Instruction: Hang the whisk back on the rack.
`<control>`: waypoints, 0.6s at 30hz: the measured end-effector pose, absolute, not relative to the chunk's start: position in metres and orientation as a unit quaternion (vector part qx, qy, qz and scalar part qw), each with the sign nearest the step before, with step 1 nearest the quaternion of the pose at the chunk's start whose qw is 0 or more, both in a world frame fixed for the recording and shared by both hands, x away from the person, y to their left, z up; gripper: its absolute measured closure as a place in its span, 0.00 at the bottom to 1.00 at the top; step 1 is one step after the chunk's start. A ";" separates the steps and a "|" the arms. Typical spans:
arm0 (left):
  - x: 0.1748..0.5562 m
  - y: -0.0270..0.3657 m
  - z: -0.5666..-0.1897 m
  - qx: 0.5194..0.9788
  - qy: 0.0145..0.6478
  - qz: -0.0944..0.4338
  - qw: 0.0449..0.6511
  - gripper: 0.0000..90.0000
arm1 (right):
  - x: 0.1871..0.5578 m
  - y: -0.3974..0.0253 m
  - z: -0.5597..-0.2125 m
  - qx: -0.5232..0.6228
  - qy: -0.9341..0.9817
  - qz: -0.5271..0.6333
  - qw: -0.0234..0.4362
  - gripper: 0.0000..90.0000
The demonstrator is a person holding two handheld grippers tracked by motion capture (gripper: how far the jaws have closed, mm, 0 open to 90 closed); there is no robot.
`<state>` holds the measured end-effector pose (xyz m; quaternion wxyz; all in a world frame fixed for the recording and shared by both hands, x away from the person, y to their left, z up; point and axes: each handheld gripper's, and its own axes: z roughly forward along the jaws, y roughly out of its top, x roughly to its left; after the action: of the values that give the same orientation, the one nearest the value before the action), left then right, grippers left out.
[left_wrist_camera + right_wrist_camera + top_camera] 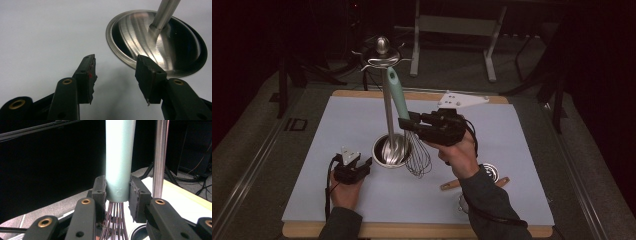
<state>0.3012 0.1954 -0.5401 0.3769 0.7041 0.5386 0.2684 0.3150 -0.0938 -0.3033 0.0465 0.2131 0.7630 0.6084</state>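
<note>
Teal handle: the whisk (406, 120) has a pale teal handle and dark wire loops; it hangs tilted above the worktop (337, 130), handle top near the hooks of the rack, wires low beside the dish.
Right tool: my right tool (403, 123) pinches the whisk at the bottom of the handle, just above the wires; in the right gripper view both pads press the teal handle (120, 165) from either side.
Rack: the steel utensil stand (388, 107) has a shiny upright pole rising from a round dish base (140, 32), with a ring of hooks (382, 59) at the top; the pole stands just beside the whisk.
Left tool: my left tool (367, 162) rests low on the worktop with its jaws spread and nothing between them, one pad (147, 75) touching or nearly touching the rim of the dish.
Step in hand: I judge I am carrying the whisk to or from a hook; I cannot tell whether its top is caught on one.
Next move: if hanging it, I need to lift slightly, line the handle's end with a hook, and use the left tool to steady the base so the stand does not tip.
Further out: a wooden-handled utensil (451, 184) and a small round metal piece (488, 172) lie on the worktop near my right forearm.
</note>
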 end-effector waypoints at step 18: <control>0.301 0.195 -0.540 0.704 0.539 0.268 0.377 0.57 | 0.334 -0.084 -0.313 0.213 0.766 0.605 0.046 0.77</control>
<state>0.3012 0.1953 -0.5401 0.3772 0.7037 0.5392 0.2682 0.3344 -0.0840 -0.3128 0.0457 0.2130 0.7656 0.6053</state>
